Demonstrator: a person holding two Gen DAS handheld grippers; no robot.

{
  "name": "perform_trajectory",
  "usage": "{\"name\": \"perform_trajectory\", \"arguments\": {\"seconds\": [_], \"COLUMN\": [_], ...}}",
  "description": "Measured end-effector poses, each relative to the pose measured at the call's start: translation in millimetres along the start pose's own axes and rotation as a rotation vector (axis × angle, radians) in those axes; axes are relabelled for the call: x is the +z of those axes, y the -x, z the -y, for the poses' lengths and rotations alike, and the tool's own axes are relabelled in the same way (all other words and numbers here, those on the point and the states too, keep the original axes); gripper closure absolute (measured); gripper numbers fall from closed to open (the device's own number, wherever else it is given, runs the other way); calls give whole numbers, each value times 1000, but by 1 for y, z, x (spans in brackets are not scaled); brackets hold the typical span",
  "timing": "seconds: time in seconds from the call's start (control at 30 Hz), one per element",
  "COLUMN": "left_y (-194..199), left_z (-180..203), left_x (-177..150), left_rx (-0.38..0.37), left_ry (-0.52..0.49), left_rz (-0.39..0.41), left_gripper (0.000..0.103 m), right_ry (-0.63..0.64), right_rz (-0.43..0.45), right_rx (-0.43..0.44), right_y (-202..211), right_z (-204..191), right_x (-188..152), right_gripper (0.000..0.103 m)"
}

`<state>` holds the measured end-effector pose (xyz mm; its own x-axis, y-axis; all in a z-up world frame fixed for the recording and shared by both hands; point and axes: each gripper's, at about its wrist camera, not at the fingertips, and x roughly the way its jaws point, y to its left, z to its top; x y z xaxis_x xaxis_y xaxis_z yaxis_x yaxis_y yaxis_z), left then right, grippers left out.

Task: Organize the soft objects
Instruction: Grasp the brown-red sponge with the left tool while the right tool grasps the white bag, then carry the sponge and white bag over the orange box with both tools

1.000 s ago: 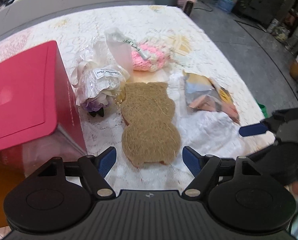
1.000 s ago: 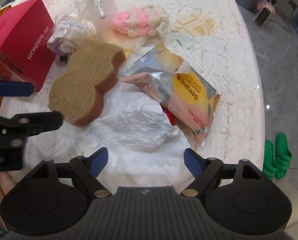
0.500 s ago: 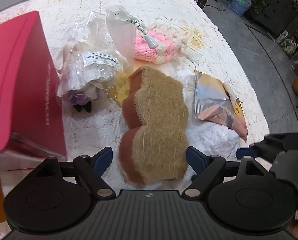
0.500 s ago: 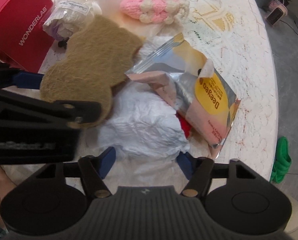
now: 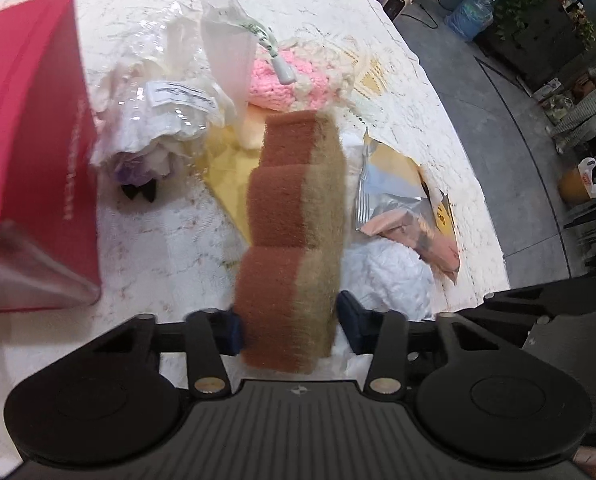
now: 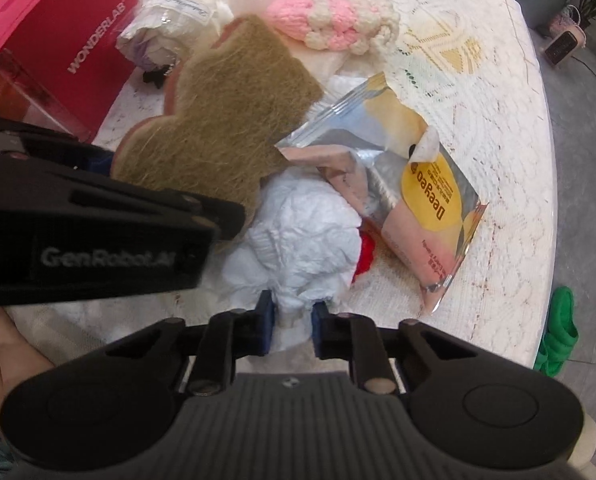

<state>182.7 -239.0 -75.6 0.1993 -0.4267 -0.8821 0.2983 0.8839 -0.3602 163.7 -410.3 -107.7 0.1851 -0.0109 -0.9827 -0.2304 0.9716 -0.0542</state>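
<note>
My left gripper (image 5: 287, 330) is shut on the bear-shaped brown sponge (image 5: 293, 240) and holds it tilted on edge above the table. The sponge also shows in the right wrist view (image 6: 217, 124), with the left gripper's body in front of it. My right gripper (image 6: 291, 326) is shut on the crumpled white cloth (image 6: 298, 236), which lies near the table's front edge. A pink and cream knitted piece (image 6: 334, 20) lies further back; it also shows in the left wrist view (image 5: 298, 76).
A red WONDERLAB box (image 6: 57, 36) stands at the left. A clear bag with white soft items (image 5: 157, 120) lies beside it. A torn foil snack pouch (image 6: 410, 184) lies right of the cloth, something red (image 6: 366, 256) under it. The table edge (image 6: 546, 160) is at the right.
My left gripper closed on the sponge and tipped it up on edge. My right gripper moved forward and closed on the white cloth.
</note>
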Motion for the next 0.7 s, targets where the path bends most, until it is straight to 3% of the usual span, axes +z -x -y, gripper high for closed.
{"name": "perform_trajectory", "arguments": {"seconds": [0.1,0.27,0.7], "left_y": [11,27,76], "left_z": [-7,-22,-42], "left_x": [-7,-21,-48], "left_rx": [8,51,63], "left_ry": [7,10,-40], "left_rz": [-3,-19,-12], "left_gripper": [68,68,68], "right_ry": [10,29,123], "right_rz": [7,10,45], "right_rx": [7,18,47], "right_y": [8,17,63], "right_z": [-2,-13,-66], "right_x": [-1,0,-5], "right_gripper": [90,91,91]}}
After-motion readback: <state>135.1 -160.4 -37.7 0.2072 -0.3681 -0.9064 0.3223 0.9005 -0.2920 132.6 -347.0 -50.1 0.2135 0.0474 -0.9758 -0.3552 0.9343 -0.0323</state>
